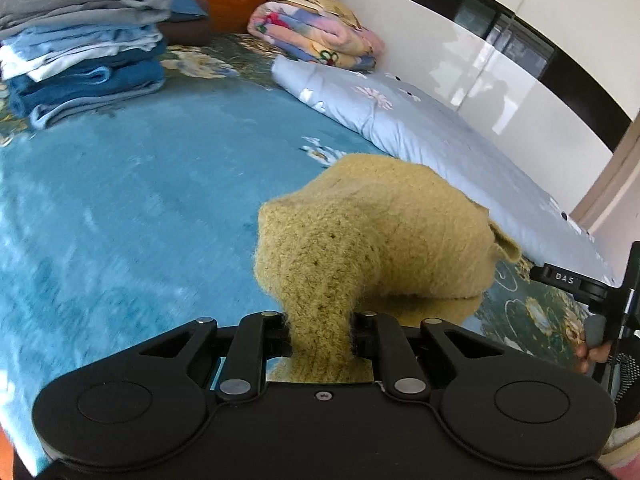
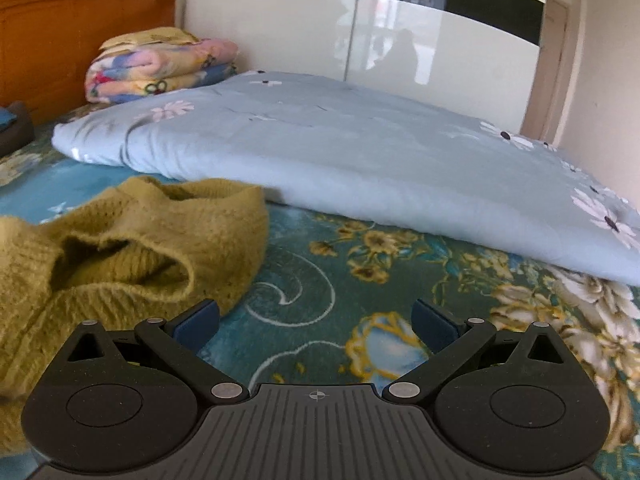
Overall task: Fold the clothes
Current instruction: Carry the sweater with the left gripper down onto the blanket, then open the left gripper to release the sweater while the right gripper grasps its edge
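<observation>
A fuzzy olive-yellow knitted sweater (image 1: 376, 232) lies bunched on the blue bedspread (image 1: 132, 200). My left gripper (image 1: 320, 336) is shut on a pinched fold of it, and the knit runs up from the jaws into a raised hump. In the right wrist view the same sweater (image 2: 120, 256) lies crumpled at the left, with an opening facing me. My right gripper (image 2: 316, 324) stands open over the flowered bedspread (image 2: 320, 280), just right of the sweater, with nothing between its blue pads (image 2: 200, 320). Its body shows at the right edge of the left wrist view.
A stack of folded blue and grey clothes (image 1: 80, 52) sits at the far left of the bed. A light blue flowered duvet (image 2: 340, 160) lies folded along the far side, with a folded colourful blanket (image 2: 160, 68) behind it. An orange headboard (image 2: 60, 32) and a glossy wardrobe (image 2: 360, 32) stand beyond.
</observation>
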Demonstrator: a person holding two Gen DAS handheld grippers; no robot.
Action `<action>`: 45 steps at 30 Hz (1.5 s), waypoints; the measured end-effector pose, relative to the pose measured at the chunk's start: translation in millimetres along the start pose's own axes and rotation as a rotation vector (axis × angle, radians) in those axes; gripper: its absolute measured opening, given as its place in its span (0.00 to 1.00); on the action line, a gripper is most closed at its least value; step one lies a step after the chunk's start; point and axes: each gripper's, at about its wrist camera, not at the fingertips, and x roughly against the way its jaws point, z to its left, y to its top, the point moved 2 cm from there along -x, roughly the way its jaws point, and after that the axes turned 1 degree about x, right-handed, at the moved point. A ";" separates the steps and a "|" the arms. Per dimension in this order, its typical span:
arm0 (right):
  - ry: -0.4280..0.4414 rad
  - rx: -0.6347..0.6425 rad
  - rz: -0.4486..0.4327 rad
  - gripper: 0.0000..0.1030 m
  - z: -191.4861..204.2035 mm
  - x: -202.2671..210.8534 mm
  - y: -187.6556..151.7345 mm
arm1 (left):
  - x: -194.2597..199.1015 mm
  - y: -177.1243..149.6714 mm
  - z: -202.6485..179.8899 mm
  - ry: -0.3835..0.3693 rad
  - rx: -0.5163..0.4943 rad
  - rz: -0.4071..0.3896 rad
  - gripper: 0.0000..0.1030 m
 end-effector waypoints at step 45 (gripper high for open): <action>0.509 -0.168 0.219 0.69 132.5 30.3 -4.1 | 49.5 20.7 -4.5 -0.020 -0.033 -0.129 0.73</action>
